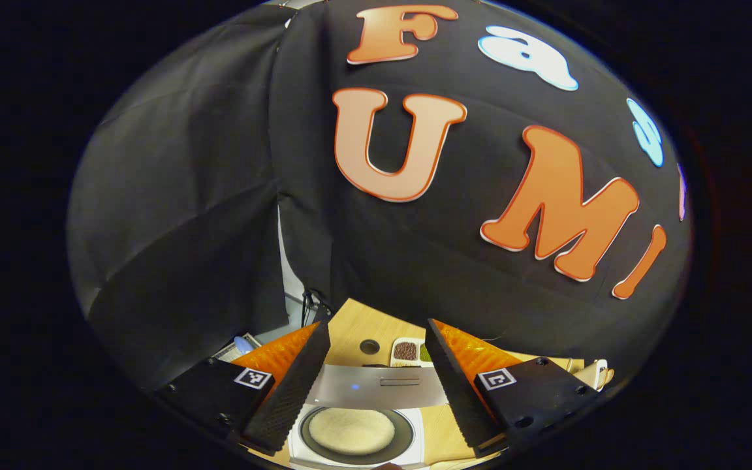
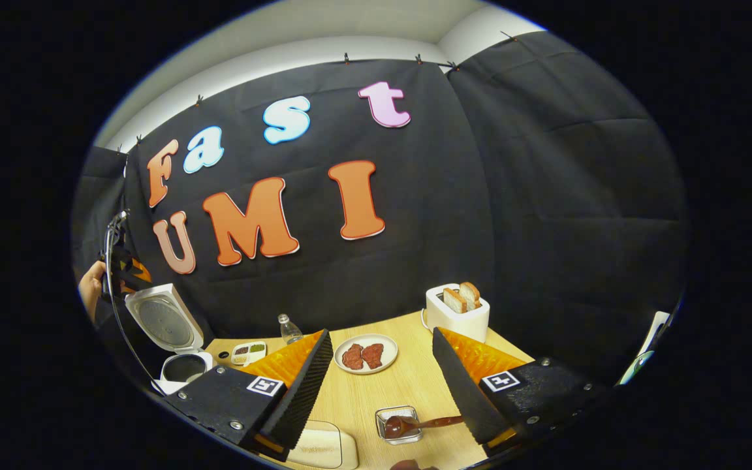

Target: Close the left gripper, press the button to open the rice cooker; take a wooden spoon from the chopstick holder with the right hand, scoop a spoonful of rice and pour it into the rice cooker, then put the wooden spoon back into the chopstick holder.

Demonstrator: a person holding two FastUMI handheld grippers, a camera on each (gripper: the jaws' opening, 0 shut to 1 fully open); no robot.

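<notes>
- Left gripper view: left gripper (image 1: 376,382) spread above the open rice cooker (image 1: 356,431) at bottom centre; rice lies inside.
- Right gripper view: right gripper (image 2: 382,385) spread, empty; wooden spoon (image 2: 418,424) rests in a small dish (image 2: 399,424), bottom centre. The spoon likely needs regrasping for its return.

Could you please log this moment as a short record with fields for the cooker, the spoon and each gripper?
rice cooker: lid up, pot open
wooden spoon: bowl resting in a small clear container on the table
left gripper: open, above the open cooker
right gripper: open, holding nothing
toaster: bread slices inside
plate: red food
</notes>
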